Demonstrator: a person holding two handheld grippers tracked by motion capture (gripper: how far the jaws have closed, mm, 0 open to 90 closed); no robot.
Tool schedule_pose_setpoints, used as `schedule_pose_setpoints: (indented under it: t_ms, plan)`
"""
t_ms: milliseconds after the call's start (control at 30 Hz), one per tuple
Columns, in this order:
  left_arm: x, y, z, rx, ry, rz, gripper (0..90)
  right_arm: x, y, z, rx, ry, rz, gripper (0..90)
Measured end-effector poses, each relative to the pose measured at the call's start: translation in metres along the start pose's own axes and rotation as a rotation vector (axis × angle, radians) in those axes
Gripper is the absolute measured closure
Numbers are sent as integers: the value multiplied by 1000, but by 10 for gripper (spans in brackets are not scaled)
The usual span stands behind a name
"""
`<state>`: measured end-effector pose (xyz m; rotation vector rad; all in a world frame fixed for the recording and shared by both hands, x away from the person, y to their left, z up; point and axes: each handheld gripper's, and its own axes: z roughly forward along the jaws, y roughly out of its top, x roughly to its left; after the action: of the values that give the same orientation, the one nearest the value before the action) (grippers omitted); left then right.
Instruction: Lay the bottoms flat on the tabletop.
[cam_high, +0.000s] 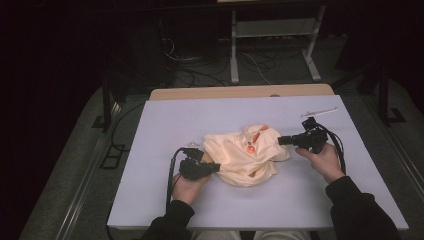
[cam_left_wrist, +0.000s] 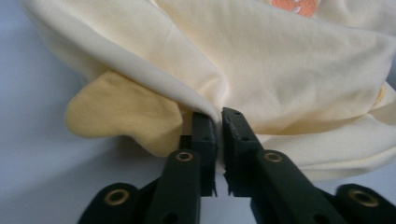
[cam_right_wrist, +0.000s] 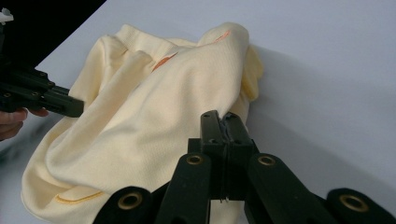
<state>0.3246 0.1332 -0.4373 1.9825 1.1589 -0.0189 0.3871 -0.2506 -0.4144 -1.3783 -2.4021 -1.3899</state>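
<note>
Already both grippers have a hold, so the step in hand looks like the pinch that comes before spreading a crumpled garment (cam_high: 246, 155) flat. It is a pale yellow piece with orange marks, bunched in a heap near the middle of the table (cam_high: 165, 130), between the two hands. At the left, the left gripper (cam_high: 216, 167) meets the heap's near-left side; in the left gripper view its jaws stand clenched on a fold of cloth, the fabric squeezed into the thin gap between the pads, with a darker yellow flap (cam_left_wrist: 122, 112) lying on the table just beside them. At the right, the right gripper (cam_high: 281, 140) comes in level from the far-right side, and the right gripper view shows its jaws (cam_right_wrist: 223, 128) pressed together on an edge of the cloth, the left gripper farther off across the heap. Next, I judge, the hands should lift a little and draw apart, keeping both pinches firm so the folds open instead of slipping free. No container stands on the table; a thin white strip (cam_high: 320, 111) lies near its far-right corner.
</note>
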Motion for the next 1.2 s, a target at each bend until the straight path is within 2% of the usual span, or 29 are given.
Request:
schedule_pose_setpoints:
  t_ms: [133, 533, 700, 800, 933, 1200]
  plan:
    - [1, 1, -2, -2, -15, -4, 859, -1, -2, -4, -1, -5, -1, 880]
    - [3, 7, -11, -17, 7, 26, 863, -4, -2, -16, -21, -30, -3, 881]
    - [6, 11, -11, -15, -4, 22, 863, -4, -1, -22, -35, -25, 9, 881]
    - [7, 18, -14, -5, 14, 45, 864, -1, 0, -27, -50, -11, 24, 881]
    - [13, 31, -23, -2, 55, 78, 864, 4, 4, -34, -61, -11, 13, 881]
    - [29, 58, -40, -2, 59, 68, 864, 12, 5, -42, -79, -2, 20, 881]
